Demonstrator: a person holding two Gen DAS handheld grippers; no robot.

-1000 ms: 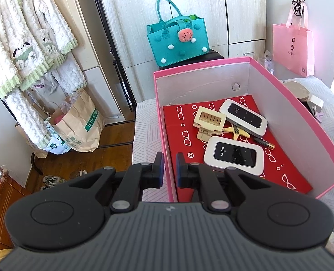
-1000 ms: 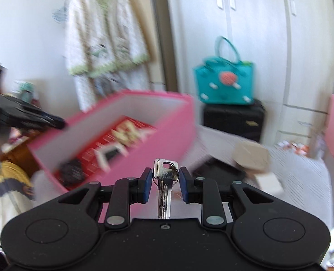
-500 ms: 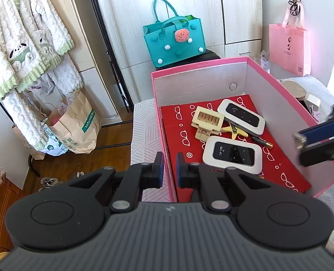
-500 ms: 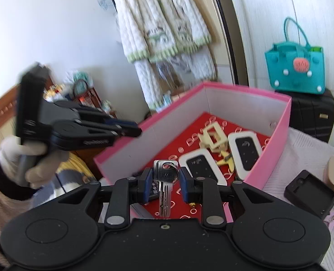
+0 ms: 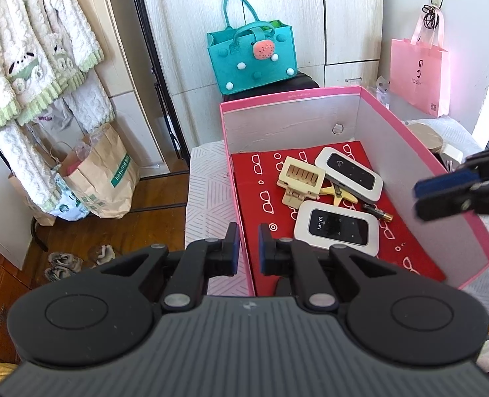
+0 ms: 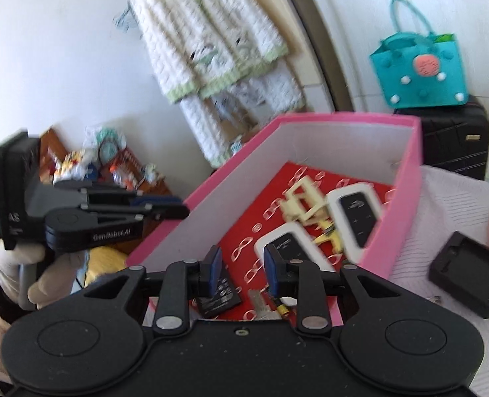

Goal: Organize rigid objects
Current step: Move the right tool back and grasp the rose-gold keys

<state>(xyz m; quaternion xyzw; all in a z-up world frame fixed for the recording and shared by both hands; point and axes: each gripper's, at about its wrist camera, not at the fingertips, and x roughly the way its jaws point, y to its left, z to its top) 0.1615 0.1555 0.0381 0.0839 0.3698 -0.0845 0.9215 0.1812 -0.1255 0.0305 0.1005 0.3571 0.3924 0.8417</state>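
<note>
Keys (image 6: 261, 304) dropped; right tool (image 6: 241, 264) opening over box (image 6: 406, 205).

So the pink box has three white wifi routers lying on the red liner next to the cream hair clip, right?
Not quite: there are two white wifi routers, not three. The left wrist view shows both on the red liner of the pink box, next to the cream hair clip.

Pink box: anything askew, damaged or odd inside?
Nothing looks damaged or spilled. In the pink box the middle items are piled rather than laid apart: the far wifi router and the cream hair clip both overlap a yellow clip. A small battery lies loose beside them.
</note>
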